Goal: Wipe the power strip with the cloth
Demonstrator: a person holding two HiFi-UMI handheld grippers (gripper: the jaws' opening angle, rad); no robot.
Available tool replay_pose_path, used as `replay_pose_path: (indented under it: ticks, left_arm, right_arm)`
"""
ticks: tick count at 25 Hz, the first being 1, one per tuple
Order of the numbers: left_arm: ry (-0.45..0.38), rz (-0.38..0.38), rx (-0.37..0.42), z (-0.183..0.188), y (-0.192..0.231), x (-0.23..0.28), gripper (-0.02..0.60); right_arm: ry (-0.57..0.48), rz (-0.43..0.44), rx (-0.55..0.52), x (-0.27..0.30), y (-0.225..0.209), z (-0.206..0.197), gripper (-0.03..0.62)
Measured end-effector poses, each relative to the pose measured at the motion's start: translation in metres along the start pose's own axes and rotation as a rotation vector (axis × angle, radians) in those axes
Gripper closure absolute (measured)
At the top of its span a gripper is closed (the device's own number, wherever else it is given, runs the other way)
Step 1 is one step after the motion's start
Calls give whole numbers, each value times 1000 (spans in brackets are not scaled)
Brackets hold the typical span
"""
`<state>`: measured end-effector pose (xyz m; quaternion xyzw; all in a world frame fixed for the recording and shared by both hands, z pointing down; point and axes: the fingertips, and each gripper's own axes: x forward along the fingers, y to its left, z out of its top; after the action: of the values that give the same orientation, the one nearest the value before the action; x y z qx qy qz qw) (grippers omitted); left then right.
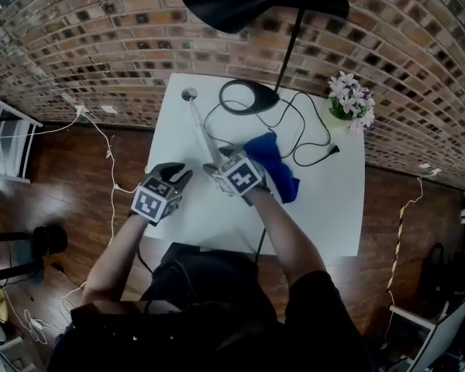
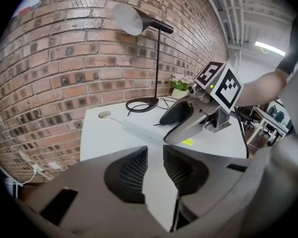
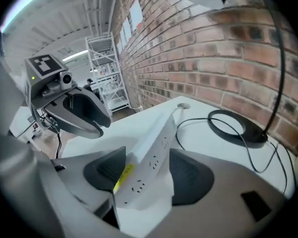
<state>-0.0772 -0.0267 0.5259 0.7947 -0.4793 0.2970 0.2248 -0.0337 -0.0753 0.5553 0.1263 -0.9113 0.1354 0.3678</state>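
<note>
The table (image 1: 325, 208) carries everything. The lamp (image 1: 263, 6) stands at its far side, ahead of both your grippers, and its cord (image 1: 308, 134) loops over the surface beyond the right one. The strip (image 3: 154, 148) runs away from your right gripper (image 3: 146, 175). Its near end lies between the wide-spread jaws, which don't seem to press it. The cloth (image 1: 275, 165) lies heaped just outside that gripper, held by neither tool. Your left gripper (image 2: 155, 170) hovers beside the right, jaws a narrow slit apart and empty. So no wiping is under way, and I can't tell whether the strip has had a pass. You'd need the cloth first. The flowers (image 1: 350, 99) sit well beyond it, clear of you; the cord is the likelier snag.
</note>
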Motion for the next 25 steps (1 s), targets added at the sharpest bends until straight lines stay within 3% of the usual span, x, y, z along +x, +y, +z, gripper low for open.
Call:
replay_pose_path:
  ticks: [3, 5, 7, 9, 17, 22, 25]
  left_arm:
    - [5, 24, -10, -2, 5, -2, 492]
    - [4, 24, -14, 0, 6, -2, 492]
    - [12, 30, -2, -1, 11, 0, 492]
    - [9, 27, 1, 0, 16, 3, 492]
    - [-68, 31, 21, 22, 46, 23, 492]
    - [-93, -42, 90, 49, 47, 53, 496]
    - [-94, -49, 87, 52, 57, 66, 501]
  right_arm:
    - [38, 18, -197, 16, 23, 8, 332]
    - [89, -50, -374, 31, 29, 6, 376]
    - [159, -143, -545, 42, 27, -1, 376]
    - [192, -195, -629, 50, 23, -8, 373]
    - [155, -213, -631, 58, 29, 4, 381]
    - [121, -237, -650, 68, 22, 13, 382]
    - [94, -279, -609, 72, 10, 26, 396]
